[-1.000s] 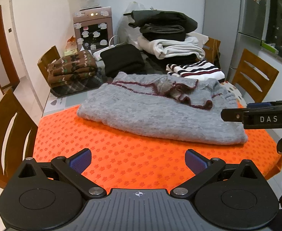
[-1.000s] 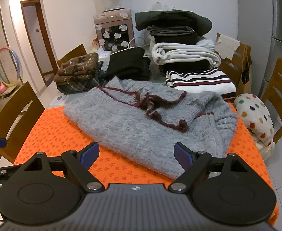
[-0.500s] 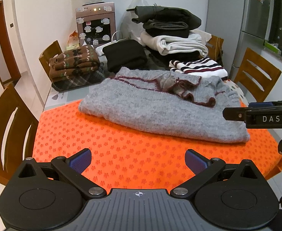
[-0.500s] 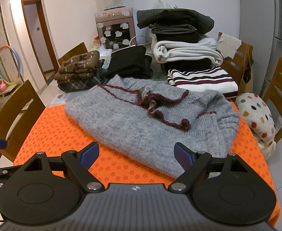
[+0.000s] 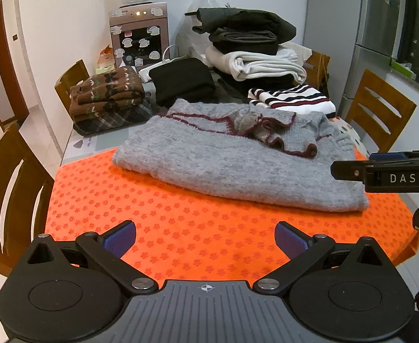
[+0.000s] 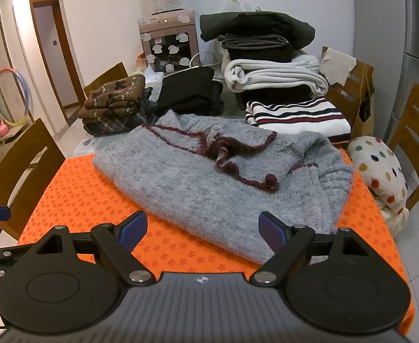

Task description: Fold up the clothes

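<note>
Orange mat (image 5: 198, 223) sits nearest you, patterned, covering the near half of the tabletop (image 5: 80, 145); bare grey top shows at 10 o'clock. Left gripper (image 5: 205, 238) spread wide, nothing between the pads, hovering over bare mat. Right gripper (image 6: 202, 230) also spread and empty, its right pad just at the near hem of the grey sweater (image 6: 209, 177).

Sweater lies mid-mat, already doubled over, one maroon-trimmed sleeve cuff (image 6: 268, 180) flopped loose on top, bulk bunched at 3 o'clock. My read: you're between folds. To do the next one well, tuck that cuff flat first, then pinch both near corners through all layers, not just the top knit, and lift evenly so the fuzzy fabric doesn't stretch or drag the mat.

Beyond it, at 12 o'clock: striped top (image 6: 298, 114), black garment (image 6: 189, 91), brown patterned knit (image 6: 113, 97) on a plaid piece, tall stack of folded clothes (image 6: 266, 57). Further back, a water dispenser (image 6: 168, 40) against the white wall. Wooden chairs (image 5: 9, 188) ring the tabletop; a fridge stands at 2 o'clock, a doorway at 10.
</note>
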Available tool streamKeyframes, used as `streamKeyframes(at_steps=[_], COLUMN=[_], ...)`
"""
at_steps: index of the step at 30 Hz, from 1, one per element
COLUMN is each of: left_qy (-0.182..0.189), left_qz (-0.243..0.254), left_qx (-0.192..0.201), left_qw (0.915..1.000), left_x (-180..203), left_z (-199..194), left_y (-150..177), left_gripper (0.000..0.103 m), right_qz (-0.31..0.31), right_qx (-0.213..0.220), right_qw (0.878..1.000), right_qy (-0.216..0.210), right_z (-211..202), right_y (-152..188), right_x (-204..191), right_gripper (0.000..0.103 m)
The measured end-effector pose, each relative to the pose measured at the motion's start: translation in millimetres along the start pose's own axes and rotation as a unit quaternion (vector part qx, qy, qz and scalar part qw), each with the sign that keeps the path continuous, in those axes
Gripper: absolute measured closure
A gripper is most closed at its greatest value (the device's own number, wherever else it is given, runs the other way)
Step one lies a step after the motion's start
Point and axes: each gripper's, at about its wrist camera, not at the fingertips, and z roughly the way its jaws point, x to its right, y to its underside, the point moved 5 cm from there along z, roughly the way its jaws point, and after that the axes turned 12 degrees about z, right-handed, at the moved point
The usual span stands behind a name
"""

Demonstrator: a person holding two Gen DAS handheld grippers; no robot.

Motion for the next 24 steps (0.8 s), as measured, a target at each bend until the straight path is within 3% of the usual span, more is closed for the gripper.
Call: streamKeyframes(at_steps=[24], left_qy=[0.014], left_qz=[0.016], left_qx=[0.002], left_qw=[0.9998], left_x=[15], left_z=[4], left_y=[-9], left_gripper=[0.000], right_qz=[0.015], right_qx=[0.006], right_qw=[1.000], right_qy=[0.014], right_z=[-7], right_y=[0], right_x=[16], right_gripper=[0.014])
